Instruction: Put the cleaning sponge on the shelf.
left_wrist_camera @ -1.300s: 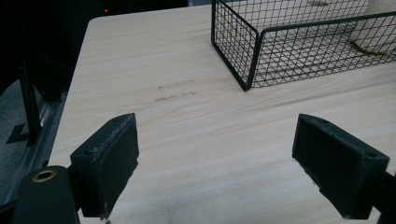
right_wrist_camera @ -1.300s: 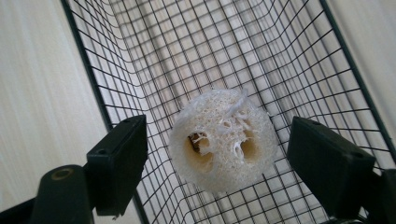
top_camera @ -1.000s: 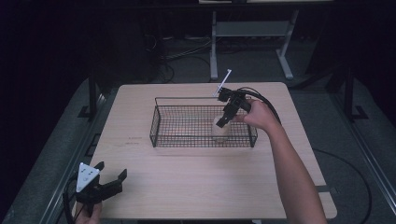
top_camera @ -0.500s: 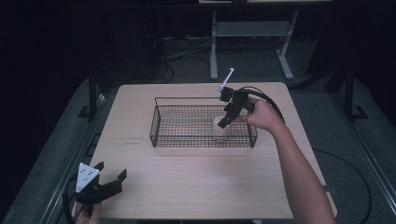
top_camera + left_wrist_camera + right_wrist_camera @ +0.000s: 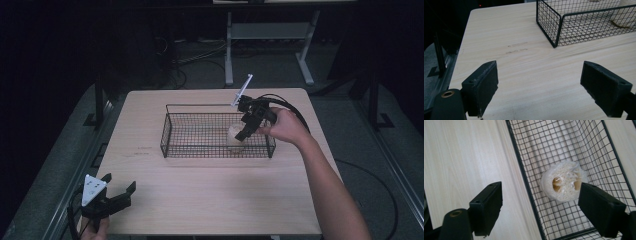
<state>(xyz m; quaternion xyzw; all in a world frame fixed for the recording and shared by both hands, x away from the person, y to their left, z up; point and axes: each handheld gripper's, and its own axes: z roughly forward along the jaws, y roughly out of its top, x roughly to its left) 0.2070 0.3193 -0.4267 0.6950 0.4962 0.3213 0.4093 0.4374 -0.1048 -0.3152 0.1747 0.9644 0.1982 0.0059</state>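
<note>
Our right gripper [image 5: 247,127] jaws spread above the loofah piece [image 5: 562,184] on the wire basket [image 5: 172,131] floor, basket rim between them, our left gripper [image 5: 111,198] open near the table [image 5: 210,195] corner

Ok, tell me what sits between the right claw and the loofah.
Nothing visible. The right claw hangs open above the basket, and the loofah lies on the basket floor below it, uncovered. One jaw is over the table outside the basket wall.
</note>
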